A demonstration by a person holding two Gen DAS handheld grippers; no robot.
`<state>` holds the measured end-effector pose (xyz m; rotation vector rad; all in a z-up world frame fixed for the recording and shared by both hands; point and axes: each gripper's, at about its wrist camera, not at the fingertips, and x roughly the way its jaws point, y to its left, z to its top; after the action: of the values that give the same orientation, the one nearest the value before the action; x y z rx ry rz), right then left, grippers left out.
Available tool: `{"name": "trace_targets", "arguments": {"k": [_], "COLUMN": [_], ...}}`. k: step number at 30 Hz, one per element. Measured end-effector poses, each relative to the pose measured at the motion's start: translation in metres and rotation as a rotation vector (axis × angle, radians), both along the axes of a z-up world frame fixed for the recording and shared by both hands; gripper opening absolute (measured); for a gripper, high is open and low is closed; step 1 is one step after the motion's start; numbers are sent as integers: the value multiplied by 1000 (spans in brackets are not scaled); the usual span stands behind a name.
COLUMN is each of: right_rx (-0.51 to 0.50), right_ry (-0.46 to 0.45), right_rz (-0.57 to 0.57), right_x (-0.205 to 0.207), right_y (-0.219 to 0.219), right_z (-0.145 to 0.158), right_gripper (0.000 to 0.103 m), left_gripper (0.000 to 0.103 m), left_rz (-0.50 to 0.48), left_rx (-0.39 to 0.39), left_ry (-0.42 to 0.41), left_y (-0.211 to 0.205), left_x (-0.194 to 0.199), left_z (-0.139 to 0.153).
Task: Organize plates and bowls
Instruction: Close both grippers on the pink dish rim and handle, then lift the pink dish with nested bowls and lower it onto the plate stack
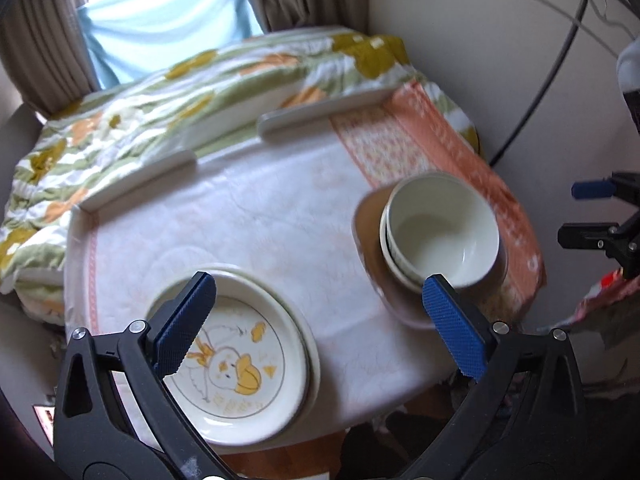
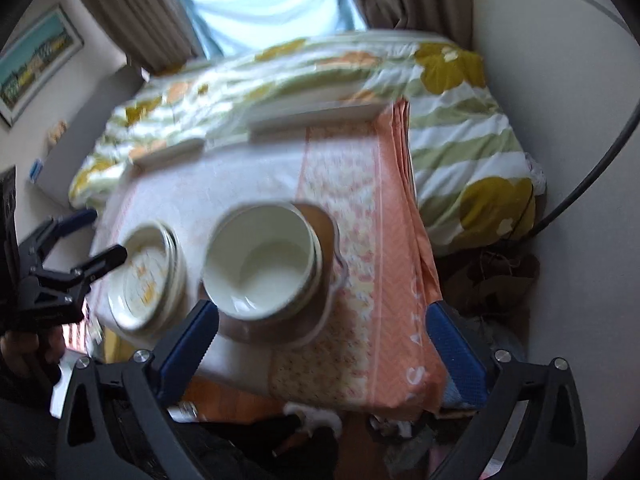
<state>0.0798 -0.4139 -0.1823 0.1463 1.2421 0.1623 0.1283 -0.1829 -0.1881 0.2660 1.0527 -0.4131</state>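
Your left gripper [image 1: 316,328] and right gripper [image 2: 320,344] hang spread apart, empty. Left, the chick-printed white plates [image 1: 236,364] are stacked; right, the nested white ceramic bowls [image 2: 262,262] sit on a brown plate [image 2: 320,312], apparently sorted.

Bare cloth [image 1: 256,232] lies open between plates [image 1: 240,364] and bowls [image 1: 440,228].

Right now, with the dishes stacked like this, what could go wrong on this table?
1. The plate stack sits at the table's near edge; a nudge could tip it off.
2. The nested white bowls stand on a brown plate and look off-centre, so lifting the plate could slide them.
3. The cloth hangs over the side; a snag by the open right tool could drag the dishes.
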Motion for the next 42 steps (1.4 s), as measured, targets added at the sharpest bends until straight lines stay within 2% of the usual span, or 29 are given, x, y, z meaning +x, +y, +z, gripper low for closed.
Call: {"name": "trace_targets", "arguments": {"k": [5,8,10,14,19,21,23,26,31,33,34,38,42], "right_rx": [-154,-175,-187,-198,-197,-181,-179,-150,-107,-82,-89,-75,-76], "right_ry": [67,92,110,158,189,201,207,200,182,178,172,155,113], "right_rz": [45,94,117,149,188,207,215,226,258,275,284,299,315], "right_x": [10,19,25,35,46,51,55,59,59,59,59,56,51], "right_y": [6,9,11,11,16,19,21,23,24,27,29,36,46], "right_z": [-32,-49,-62,-80,-94,-100,-107,-114,-117,-118,-119,-120,-117], "right_gripper": [103,103,103,91,80,69,66,53,43,33,32,21,13], "left_gripper": [102,99,94,89,76,73,69,54,31,21,16,16,14], "left_rz": [-39,-69,-84,-107,-129,-130,-131,-133,-152,-173,-181,-178,-183], "left_rx": [4,27,45,86,102,112,117,125,114,112,109,115,153], "left_ry": [122,170,191,241,279,285,295,298,303,301,299,271,178], "left_y": [-14,-23,-28,-37,-47,-52,-54,-58,-66,-71,-73,-76,-81], "left_x": [8,13,15,21,26,28,32,37,41,38,36,33,27], "left_z": [-37,-56,-66,-81,-96,-101,-105,-110,-117,-118,-118,-117,-109]}}
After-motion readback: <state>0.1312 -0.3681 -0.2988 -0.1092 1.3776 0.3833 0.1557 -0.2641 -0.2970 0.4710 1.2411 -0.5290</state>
